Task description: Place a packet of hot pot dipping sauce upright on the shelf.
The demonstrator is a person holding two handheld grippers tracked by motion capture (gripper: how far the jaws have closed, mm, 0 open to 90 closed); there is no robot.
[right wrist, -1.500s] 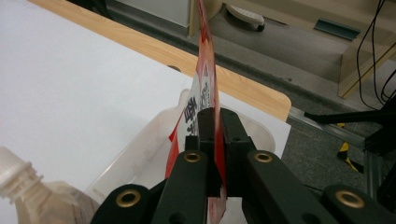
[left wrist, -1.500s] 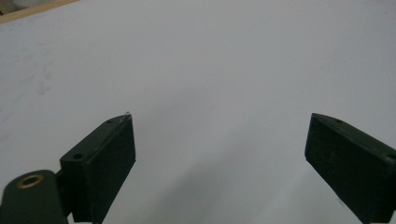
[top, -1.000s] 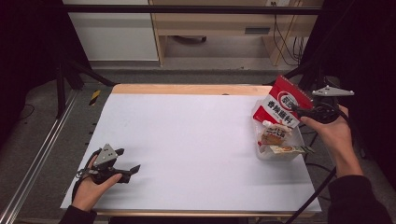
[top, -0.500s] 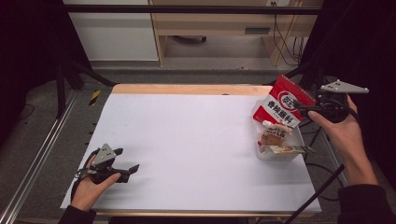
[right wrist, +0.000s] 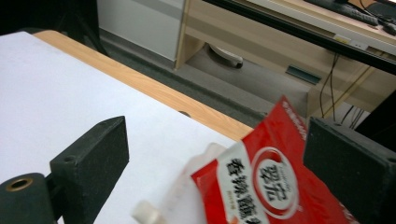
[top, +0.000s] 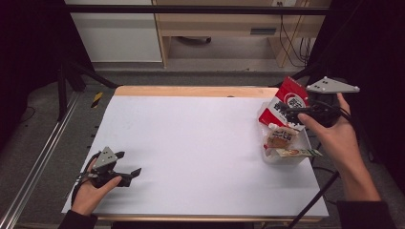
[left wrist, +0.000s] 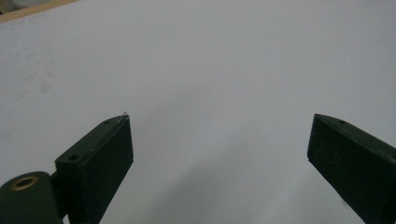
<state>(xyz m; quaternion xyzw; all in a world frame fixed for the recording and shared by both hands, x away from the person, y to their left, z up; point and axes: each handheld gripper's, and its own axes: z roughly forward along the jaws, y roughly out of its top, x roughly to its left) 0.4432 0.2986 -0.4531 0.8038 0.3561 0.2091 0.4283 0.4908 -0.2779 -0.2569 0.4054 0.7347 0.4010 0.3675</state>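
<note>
Seemingly mid-reach, the right gripper (top: 291, 110) hangs with jaws wide around the red packet (top: 285, 102), so closing comes next; the left gripper (top: 128, 165) rests wide on the surface (top: 191, 143).

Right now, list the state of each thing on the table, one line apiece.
Left hand-held gripper: open, jaws wide apart, holding nothing, low over the table.
Right hand-held gripper: open, jaws either side of the red pouch, not closed on it.
Red pouch: leaning upright at the back of the clear tub.
Clear tub: upright, holding snack packets.
Round snack packet: lying in the tub.
Table: white surface.
</note>
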